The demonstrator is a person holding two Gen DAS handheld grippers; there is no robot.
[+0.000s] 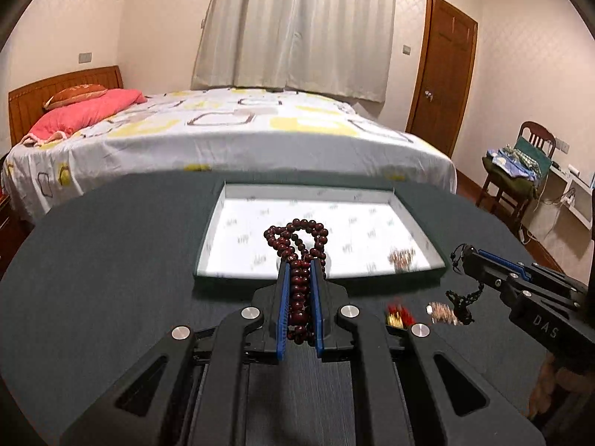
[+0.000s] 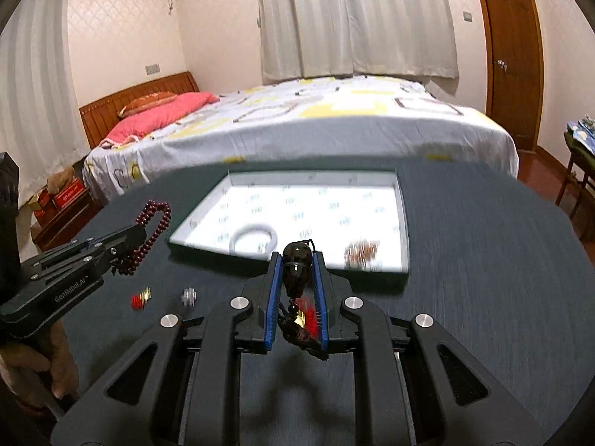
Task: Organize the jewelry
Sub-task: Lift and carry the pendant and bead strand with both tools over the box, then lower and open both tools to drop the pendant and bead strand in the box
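Observation:
My left gripper [image 1: 299,265] is shut on a dark red bead bracelet [image 1: 297,239], held just before the near rim of the white tray [image 1: 238,260]; it also shows in the right wrist view [image 2: 139,236]. My right gripper [image 2: 296,260] is shut on a black gourd pendant [image 2: 295,267] with a cord and tassel, near the tray's [image 2: 208,249] front edge. In the left wrist view the right gripper [image 1: 461,256] shows with the black cord [image 1: 463,299] hanging. A white bangle [image 2: 253,239] and a brownish bead piece [image 2: 362,252] lie in the tray.
On the dark table [image 2: 483,297] lie a red-and-gold piece [image 2: 140,299] and a small silver piece [image 2: 189,296]. A bed [image 1: 223,130] stands behind the table, a door [image 1: 442,70] and a chair [image 1: 520,171] to the right.

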